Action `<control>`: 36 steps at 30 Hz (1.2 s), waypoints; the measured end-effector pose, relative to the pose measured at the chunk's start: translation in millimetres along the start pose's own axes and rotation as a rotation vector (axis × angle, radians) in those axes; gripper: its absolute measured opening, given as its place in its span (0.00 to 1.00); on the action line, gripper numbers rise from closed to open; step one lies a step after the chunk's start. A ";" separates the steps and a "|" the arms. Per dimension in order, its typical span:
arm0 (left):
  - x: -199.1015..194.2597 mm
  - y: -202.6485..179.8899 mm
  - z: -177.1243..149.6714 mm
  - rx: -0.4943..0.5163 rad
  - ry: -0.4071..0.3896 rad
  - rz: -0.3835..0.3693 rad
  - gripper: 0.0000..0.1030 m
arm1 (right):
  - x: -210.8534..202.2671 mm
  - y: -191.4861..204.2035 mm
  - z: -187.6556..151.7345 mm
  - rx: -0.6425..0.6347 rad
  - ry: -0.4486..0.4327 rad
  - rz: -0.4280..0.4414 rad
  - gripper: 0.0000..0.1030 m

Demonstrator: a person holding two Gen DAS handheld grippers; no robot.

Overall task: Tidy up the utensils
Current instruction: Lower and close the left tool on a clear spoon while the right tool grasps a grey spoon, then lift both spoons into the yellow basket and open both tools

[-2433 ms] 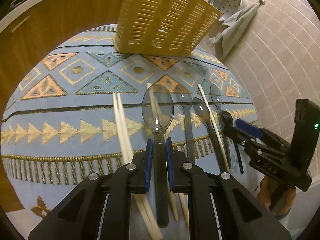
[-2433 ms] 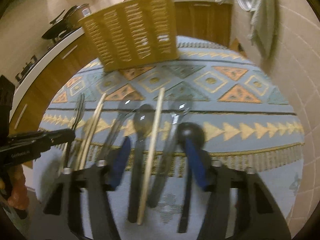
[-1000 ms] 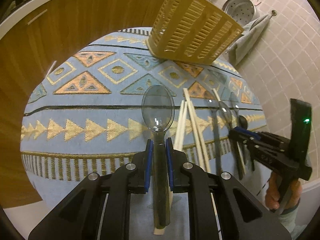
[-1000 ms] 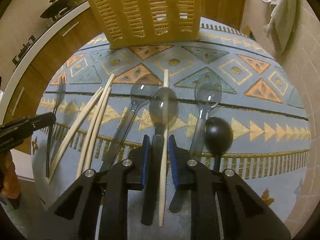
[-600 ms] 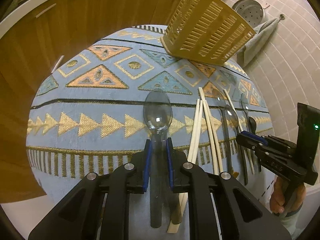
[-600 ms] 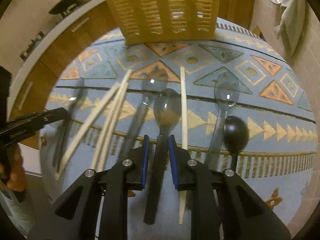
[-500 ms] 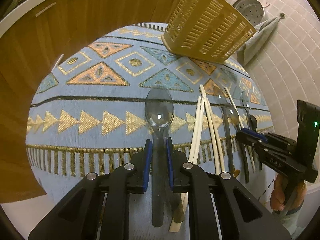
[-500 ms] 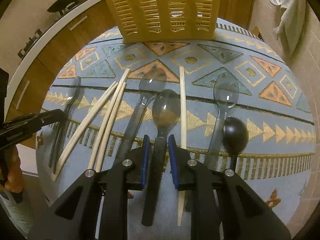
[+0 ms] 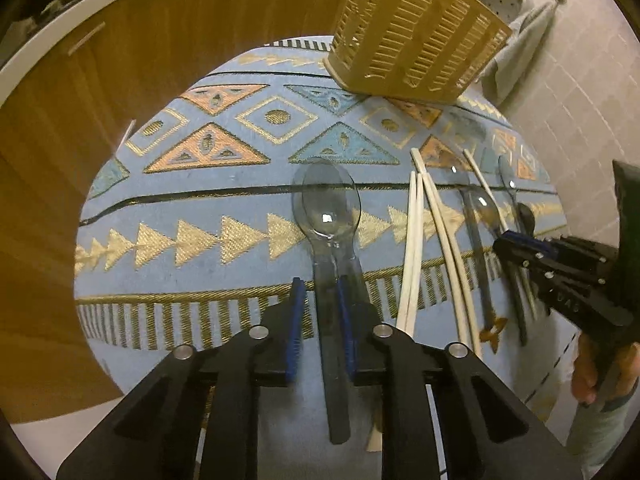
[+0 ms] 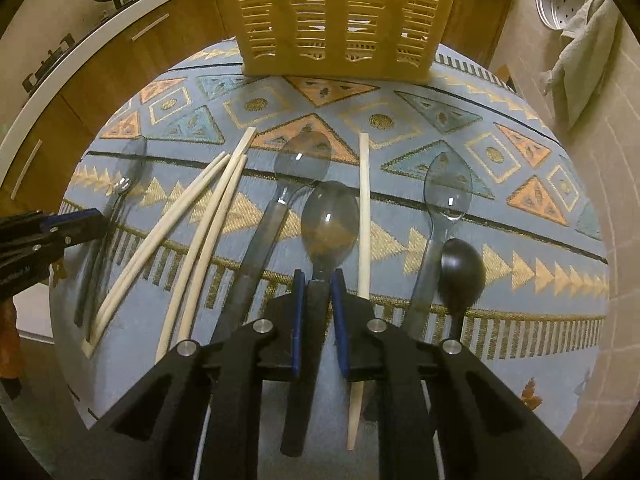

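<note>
Though mostly unreadable, lettering on left gripper point(image 10: 60, 232).

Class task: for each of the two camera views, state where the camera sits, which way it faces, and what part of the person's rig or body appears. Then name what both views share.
Left wrist view: sits behind the left gripper, facing along its open jaws over a clear spoon on the patterned cloth; the right gripper and hand show at right.
Right wrist view: sits behind the right gripper, jaws shut on a clear spoon; the left gripper shows at left.
Shared: slatted basket, chopsticks, cloth.
</note>
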State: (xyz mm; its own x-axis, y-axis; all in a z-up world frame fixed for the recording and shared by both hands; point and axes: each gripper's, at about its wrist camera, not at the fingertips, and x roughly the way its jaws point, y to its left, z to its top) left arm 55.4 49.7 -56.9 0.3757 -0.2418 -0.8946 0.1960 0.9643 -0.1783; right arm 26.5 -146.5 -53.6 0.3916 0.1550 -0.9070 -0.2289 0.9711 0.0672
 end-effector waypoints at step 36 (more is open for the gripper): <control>-116.0 -57.2 109.1 0.030 -0.680 -0.196 0.10 | -119.6 -44.9 77.2 0.075 -0.540 0.291 0.10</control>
State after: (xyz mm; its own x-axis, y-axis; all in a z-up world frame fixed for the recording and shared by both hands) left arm 99.4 10.8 101.8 0.8112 -0.4343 -0.3917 0.3394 0.8950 -0.2894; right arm 58.7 -194.7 84.0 0.7229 0.4666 -0.5095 -0.3387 0.8821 0.3273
